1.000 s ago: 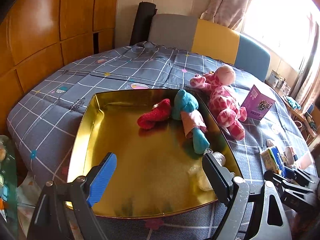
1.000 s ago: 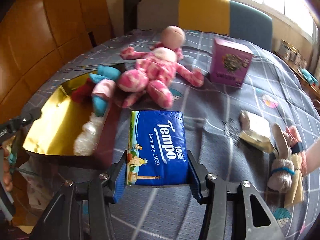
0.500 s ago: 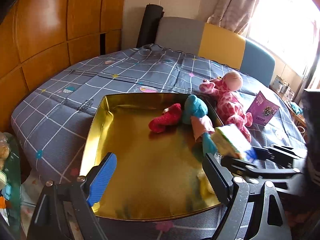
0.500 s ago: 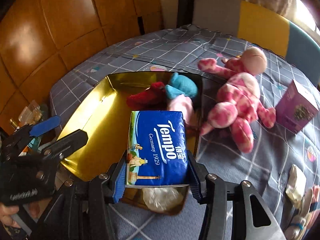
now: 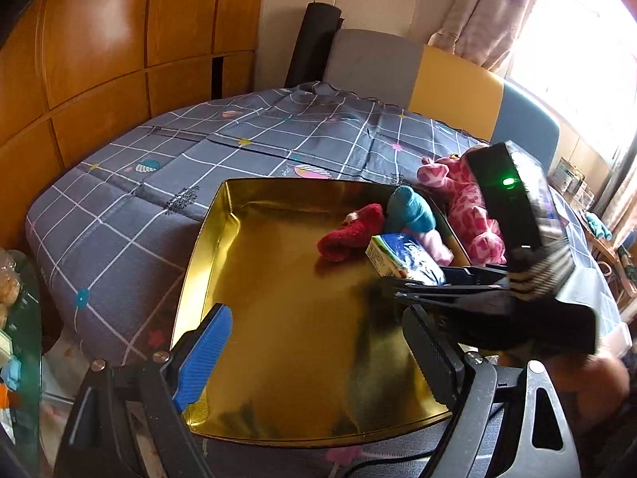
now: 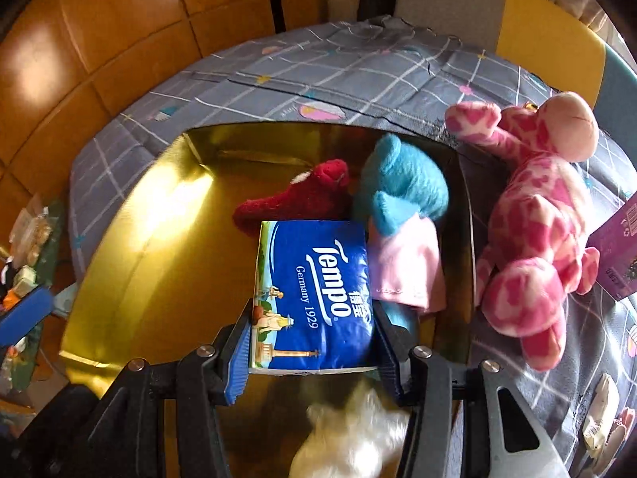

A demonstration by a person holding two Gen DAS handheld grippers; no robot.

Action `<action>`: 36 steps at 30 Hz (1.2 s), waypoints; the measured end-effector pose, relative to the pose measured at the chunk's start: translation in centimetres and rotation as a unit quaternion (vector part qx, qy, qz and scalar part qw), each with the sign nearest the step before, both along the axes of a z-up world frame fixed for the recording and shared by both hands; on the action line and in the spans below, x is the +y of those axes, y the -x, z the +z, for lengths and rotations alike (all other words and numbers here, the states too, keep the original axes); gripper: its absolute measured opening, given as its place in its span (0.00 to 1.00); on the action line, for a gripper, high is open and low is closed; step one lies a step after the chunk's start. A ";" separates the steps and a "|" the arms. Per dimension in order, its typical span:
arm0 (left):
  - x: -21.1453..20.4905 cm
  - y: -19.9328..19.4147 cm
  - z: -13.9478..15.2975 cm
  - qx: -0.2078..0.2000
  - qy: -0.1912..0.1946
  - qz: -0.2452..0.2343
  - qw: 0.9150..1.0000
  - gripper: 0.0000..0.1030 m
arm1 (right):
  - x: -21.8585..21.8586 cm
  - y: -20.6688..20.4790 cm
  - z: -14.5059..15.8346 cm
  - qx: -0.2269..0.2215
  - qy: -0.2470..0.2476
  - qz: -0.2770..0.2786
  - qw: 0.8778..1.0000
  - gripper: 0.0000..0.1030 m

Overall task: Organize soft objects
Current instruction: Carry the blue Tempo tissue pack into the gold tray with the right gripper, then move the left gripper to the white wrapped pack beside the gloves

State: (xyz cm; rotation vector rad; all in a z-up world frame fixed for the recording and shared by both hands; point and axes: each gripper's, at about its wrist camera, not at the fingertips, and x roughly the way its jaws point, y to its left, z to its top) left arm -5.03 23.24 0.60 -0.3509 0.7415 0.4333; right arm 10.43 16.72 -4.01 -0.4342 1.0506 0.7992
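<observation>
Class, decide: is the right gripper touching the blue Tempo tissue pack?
Touching. The right wrist view shows the right gripper with both fingers pressed against the sides of the tissue pack, holding it above the gold tray.

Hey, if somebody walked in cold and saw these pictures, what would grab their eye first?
Probably the blue Tempo tissue pack, clamped in the right hand-held gripper over the shiny gold tray. Next, the pink spotted plush lying on the grey checked cloth just right of the tray, and the red and teal soft toys side by side at the tray's far end.
</observation>
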 end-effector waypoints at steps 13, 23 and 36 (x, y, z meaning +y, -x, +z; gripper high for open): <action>0.0 0.1 -0.1 0.001 -0.002 0.000 1.000 0.86 | -1.1 -0.5 -0.4 0.002 -0.019 -0.017 1.000 0.52; -0.4 0.2 0.3 -0.001 -0.004 0.000 1.000 0.89 | -3.2 0.5 2.3 -0.030 -0.058 -0.029 0.997 0.52; -1.9 0.2 0.9 -0.002 -0.014 -0.020 1.000 0.89 | -8.6 1.9 5.0 -0.067 -0.099 -0.071 0.990 0.53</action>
